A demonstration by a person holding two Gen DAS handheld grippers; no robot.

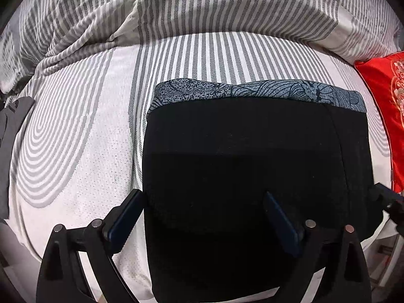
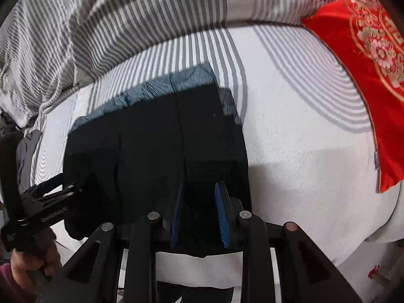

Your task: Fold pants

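Folded black pants (image 1: 242, 171) lying flat near the front edge of the bed (image 1: 83, 151), atop a patterned blue garment (image 1: 252, 89). Best pressed smooth, edges squared. Left claw (image 1: 202, 217) spread wide, gripping nothing; right claw (image 2: 199, 212) narrowly apart, seemingly gripping nothing. Striped quilt (image 2: 139, 12) behind, red cushion (image 2: 366, 63) right.

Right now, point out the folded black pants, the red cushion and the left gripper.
Folded black pants (image 1: 240, 151), left wrist view: middle of the top layer.
Red cushion (image 2: 353, 75), right wrist view: red face beside the embroidery.
Left gripper (image 1: 202, 217), left wrist view: midway between fingertips.
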